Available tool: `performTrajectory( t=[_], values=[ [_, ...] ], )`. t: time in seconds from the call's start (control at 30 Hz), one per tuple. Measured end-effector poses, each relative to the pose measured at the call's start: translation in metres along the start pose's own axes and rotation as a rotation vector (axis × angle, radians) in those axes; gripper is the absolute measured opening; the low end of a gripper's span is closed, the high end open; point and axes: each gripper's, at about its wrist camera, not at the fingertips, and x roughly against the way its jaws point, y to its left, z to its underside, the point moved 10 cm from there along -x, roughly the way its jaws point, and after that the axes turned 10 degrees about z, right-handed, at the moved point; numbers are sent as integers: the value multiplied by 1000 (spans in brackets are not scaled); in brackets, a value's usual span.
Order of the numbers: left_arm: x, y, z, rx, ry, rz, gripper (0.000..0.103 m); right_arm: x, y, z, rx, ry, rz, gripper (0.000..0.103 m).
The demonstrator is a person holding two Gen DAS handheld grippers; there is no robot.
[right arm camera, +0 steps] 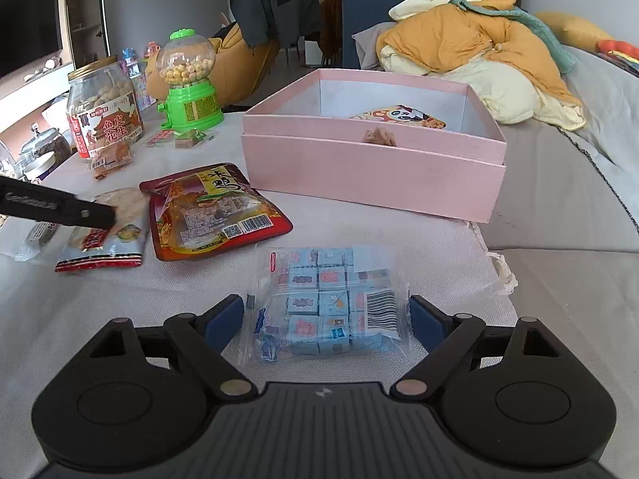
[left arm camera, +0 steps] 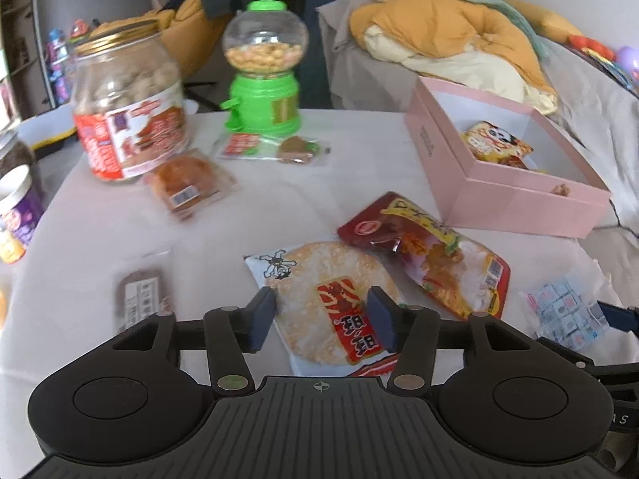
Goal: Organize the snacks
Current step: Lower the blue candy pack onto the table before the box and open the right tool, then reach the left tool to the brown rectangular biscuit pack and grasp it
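My left gripper [left arm camera: 321, 319] is open above a rice cracker packet [left arm camera: 319, 299] lying on the white table; its pads straddle the packet's lower part. A red snack pouch [left arm camera: 431, 255] lies just right of it. My right gripper [right arm camera: 327, 315] is open with its pads on either side of a clear pack of blue cube candies [right arm camera: 327, 303]. An open pink box [right arm camera: 371, 159] stands beyond, holding a yellow panda snack packet [right arm camera: 403, 117] and a small brown piece [right arm camera: 379, 135]. The left gripper's arm [right arm camera: 60, 207] shows at the left of the right wrist view.
A big peanut jar [left arm camera: 127, 107], a green candy dispenser [left arm camera: 263, 72], a brown cake packet [left arm camera: 187, 183], a small green-red packet [left arm camera: 275, 147] and a dark bar [left arm camera: 139, 295] lie on the table. Jars stand at the left edge [left arm camera: 16, 207]. A sofa with blankets [right arm camera: 479, 48] is behind.
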Motion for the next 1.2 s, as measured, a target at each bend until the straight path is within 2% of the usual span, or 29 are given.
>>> performTrajectory(
  t=[0.13, 0.2, 0.3, 0.57, 0.77, 0.8, 0.93, 1.07, 1.1, 1.17, 1.2],
  values=[
    [-5, -14, 10, -74, 51, 44, 82, 0, 0, 0, 0, 0, 0, 89],
    [-7, -20, 21, -139, 83, 52, 88, 0, 0, 0, 0, 0, 0, 89],
    [-3, -22, 30, -195, 66, 39, 88, 0, 0, 0, 0, 0, 0, 89],
    [-9, -5, 16, -58, -12, 8, 86, 0, 0, 0, 0, 0, 0, 89],
    [-21, -7, 7, -90, -29, -30, 88, 0, 0, 0, 1, 0, 0, 89],
    [-21, -6, 7, -93, -34, -27, 86, 0, 0, 0, 1, 0, 0, 89],
    [-10, 2, 10, -76, -73, -1, 69, 0, 1, 0, 1, 4, -9, 91],
    [5, 9, 22, -67, -82, 26, 63, -3, 1, 1, 6, 15, -33, 97],
    [9, 11, 26, -67, -83, 29, 55, -3, 2, 1, 6, 18, -38, 98],
    [21, 15, 34, -58, -85, 35, 52, -3, 3, 1, 10, 19, -39, 98],
    [28, 18, 38, -48, -84, 42, 29, -3, 3, 1, 14, 19, -36, 98]
  ],
)
